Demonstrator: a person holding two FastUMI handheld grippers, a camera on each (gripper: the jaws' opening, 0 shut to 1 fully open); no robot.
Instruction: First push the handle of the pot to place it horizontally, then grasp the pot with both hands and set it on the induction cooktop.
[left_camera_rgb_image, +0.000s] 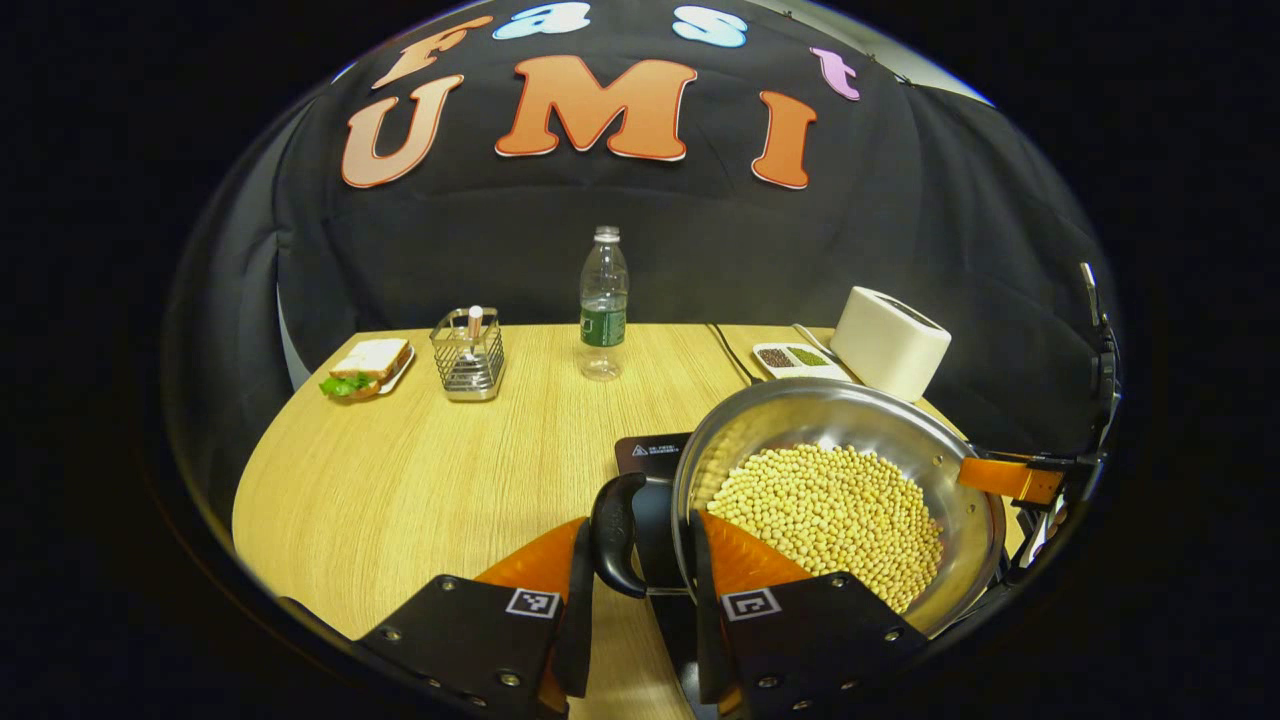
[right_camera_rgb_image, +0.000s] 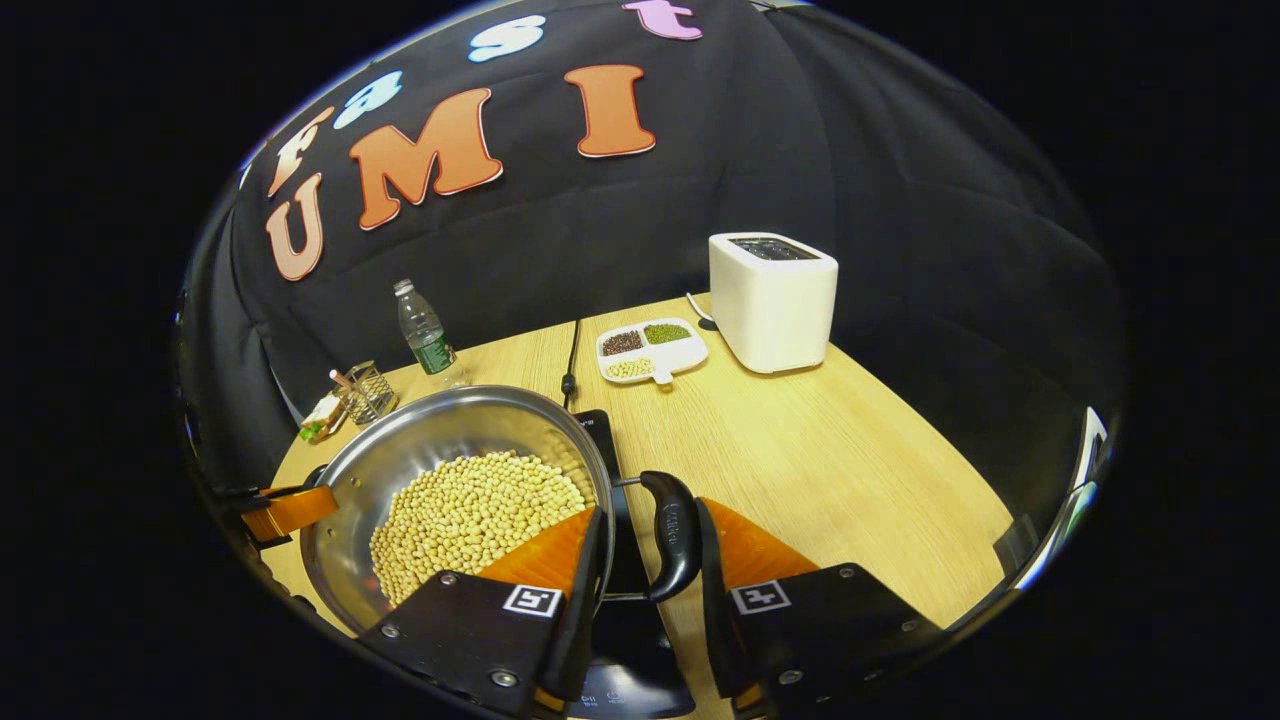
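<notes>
Pot (left_camera_rgb_image: 840, 500) of beans (left_camera_rgb_image: 830, 520) above the induction cooktop (left_camera_rgb_image: 655, 455).
Behind it on the table (left_camera_rgb_image: 420, 480): bottle (left_camera_rgb_image: 604, 305), divided dish (left_camera_rgb_image: 795, 358), toaster (left_camera_rgb_image: 888, 340).

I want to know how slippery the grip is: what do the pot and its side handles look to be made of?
The pot looks like polished metal, likely stainless steel: its wall mirrors the beans. The side handles look like glossy black plastic, with soft highlights. Each hand-held gripper has a handle between its fingers.

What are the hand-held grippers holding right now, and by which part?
The pot, by its two black side handles: left hand-held gripper on one, right hand-held gripper on the other.
</notes>
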